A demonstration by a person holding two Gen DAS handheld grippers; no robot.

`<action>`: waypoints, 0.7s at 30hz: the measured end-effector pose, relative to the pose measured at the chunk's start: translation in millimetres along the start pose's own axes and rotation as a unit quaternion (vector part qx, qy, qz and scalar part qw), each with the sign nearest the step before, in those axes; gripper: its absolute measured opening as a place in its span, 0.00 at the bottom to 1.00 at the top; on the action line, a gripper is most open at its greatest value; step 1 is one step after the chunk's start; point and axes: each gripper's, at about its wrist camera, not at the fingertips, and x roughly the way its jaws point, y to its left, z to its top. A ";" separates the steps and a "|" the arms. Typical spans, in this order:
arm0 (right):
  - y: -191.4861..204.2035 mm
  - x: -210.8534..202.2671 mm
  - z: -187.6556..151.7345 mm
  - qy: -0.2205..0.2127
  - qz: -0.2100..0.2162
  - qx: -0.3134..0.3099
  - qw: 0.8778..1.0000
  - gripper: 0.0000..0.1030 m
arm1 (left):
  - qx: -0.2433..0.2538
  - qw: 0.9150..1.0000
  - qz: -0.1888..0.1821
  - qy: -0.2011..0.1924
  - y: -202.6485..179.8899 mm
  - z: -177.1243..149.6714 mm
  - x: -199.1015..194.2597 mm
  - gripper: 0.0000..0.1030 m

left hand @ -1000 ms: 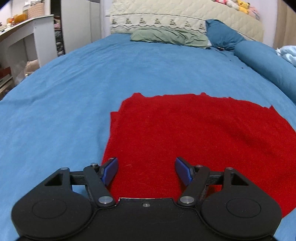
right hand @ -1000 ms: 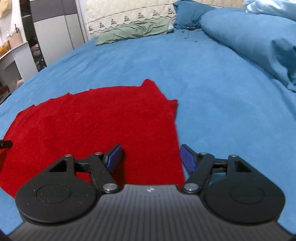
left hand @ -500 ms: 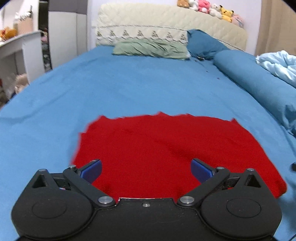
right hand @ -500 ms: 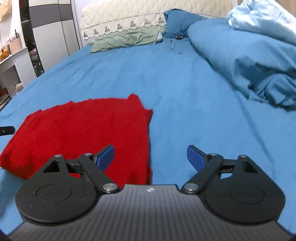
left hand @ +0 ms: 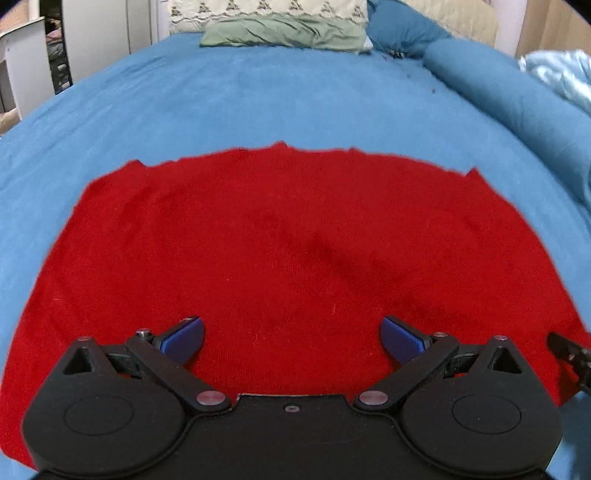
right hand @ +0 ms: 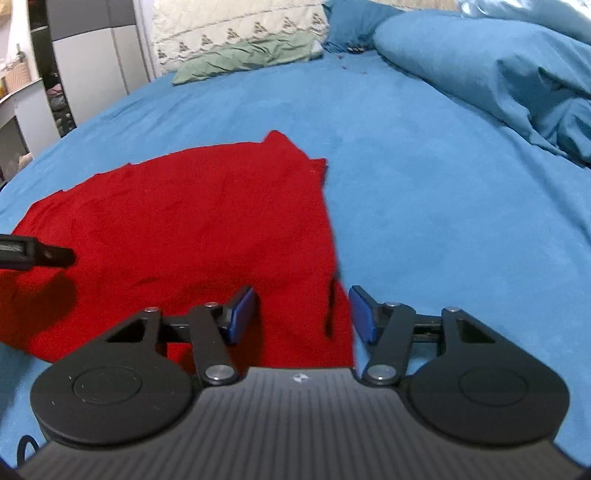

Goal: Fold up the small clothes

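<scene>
A red knitted garment (left hand: pixel 295 251) lies flat on the blue bed; it also shows in the right wrist view (right hand: pixel 192 221). My left gripper (left hand: pixel 291 338) is open wide and empty, low over the garment's near middle. My right gripper (right hand: pixel 302 314) is open, narrower, with its jaws either side of the garment's near right edge, where a small fold stands up. A tip of the right gripper shows at the left view's right edge (left hand: pixel 569 354). A finger of the left gripper (right hand: pixel 37 253) shows at the left of the right wrist view.
The blue bedsheet (left hand: pixel 258 99) spreads around the garment. A green pillow (left hand: pixel 284 35) and a quilted headboard (right hand: pixel 236 27) lie at the far end. A rolled blue duvet (right hand: pixel 480 62) lies along the right. White furniture (left hand: pixel 22 62) stands at the left.
Both grippers came back low over the garment after lifting away. The left moved toward its middle and stayed wide open. The right returned to the right edge and narrowed its opening.
</scene>
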 end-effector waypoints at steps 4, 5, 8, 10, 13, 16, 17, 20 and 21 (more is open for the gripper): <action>7.2 -2.8 -2.4 -0.001 0.014 -0.002 1.000 0.50 | 0.012 1.000 0.008 0.004 -4.2 -2.6 5.2 1.00; 4.7 -3.3 -2.2 -0.001 0.019 0.007 1.000 0.47 | 0.009 1.000 0.008 0.006 -3.6 -1.9 5.9 1.00; -10.1 -3.7 0.5 0.002 0.030 0.063 0.998 0.30 | 0.007 1.000 0.004 0.009 -3.7 -2.1 8.6 1.00; -20.0 -4.5 4.9 0.006 0.042 0.101 0.994 0.24 | 0.007 1.000 0.002 0.011 -2.7 -3.1 9.6 1.00; -27.4 -10.4 15.4 0.009 0.057 0.146 0.988 0.22 | 0.010 1.000 0.003 0.021 -4.8 0.9 10.3 1.00; -29.4 -25.4 31.2 -0.005 0.087 0.195 0.977 0.21 | -0.011 0.999 -0.015 0.028 4.6 6.5 -1.4 1.00; -27.4 -33.5 42.1 -0.016 0.105 0.211 0.972 0.21 | -0.022 0.999 -0.023 0.020 10.7 8.4 -9.6 1.00; -9.2 -49.9 80.5 -0.042 0.178 0.226 0.957 0.21 | -0.028 0.999 -0.026 -0.016 37.0 14.6 -43.2 1.00; 3.5 -53.4 93.3 -0.048 0.200 0.215 0.955 0.21 | -0.026 0.999 -0.023 -0.024 46.7 16.2 -54.1 1.00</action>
